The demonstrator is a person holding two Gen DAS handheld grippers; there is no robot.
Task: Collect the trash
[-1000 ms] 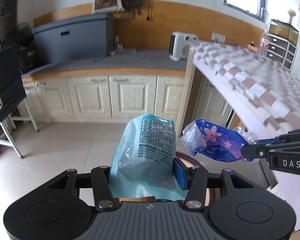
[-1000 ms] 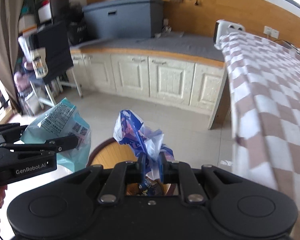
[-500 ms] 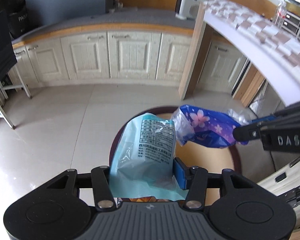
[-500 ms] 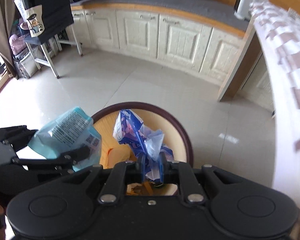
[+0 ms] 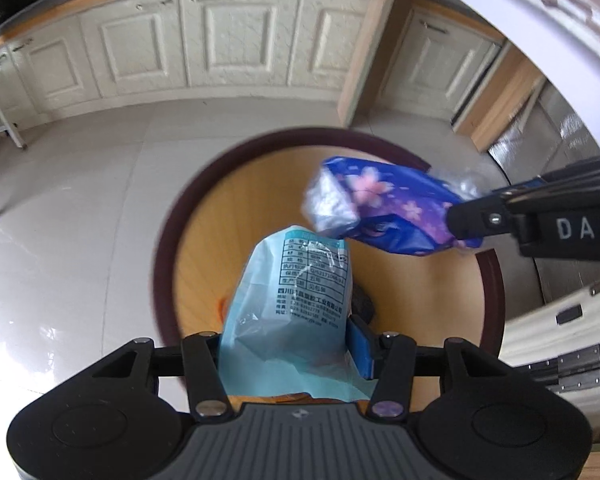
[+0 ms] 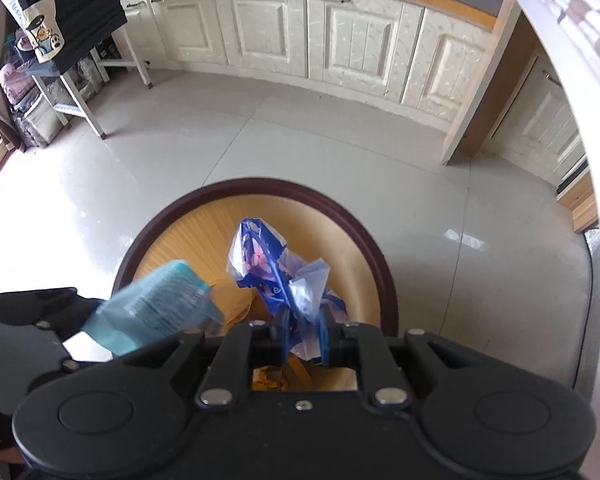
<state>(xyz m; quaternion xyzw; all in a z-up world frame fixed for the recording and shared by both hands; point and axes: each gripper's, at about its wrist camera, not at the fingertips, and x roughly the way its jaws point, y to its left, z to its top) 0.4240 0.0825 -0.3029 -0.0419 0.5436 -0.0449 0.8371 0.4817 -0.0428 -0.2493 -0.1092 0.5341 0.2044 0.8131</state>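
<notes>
Both wrappers now over the bin

Cameras have tipped downward: left gripper (image 5: pixel 286 354) clamps the teal packet (image 5: pixel 300 292), right gripper (image 6: pixel 304 338) clamps the floral wrapper (image 6: pixel 268 266), above the bin (image 6: pixel 364 240), lower centre; ready to drop.

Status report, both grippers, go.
Left gripper shut on teal packet. Right gripper shut on blue wrapper. Both over open bin. Nothing in the way.

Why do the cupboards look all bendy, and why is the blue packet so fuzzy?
Both views use fisheye lenses, so the straight cupboards curve. In the right wrist view the light blue packet is smeared, likely from motion blur; in the left wrist view its label reads sharper, while the bin rim is soft. Window glare whitens the floor at left.
</notes>
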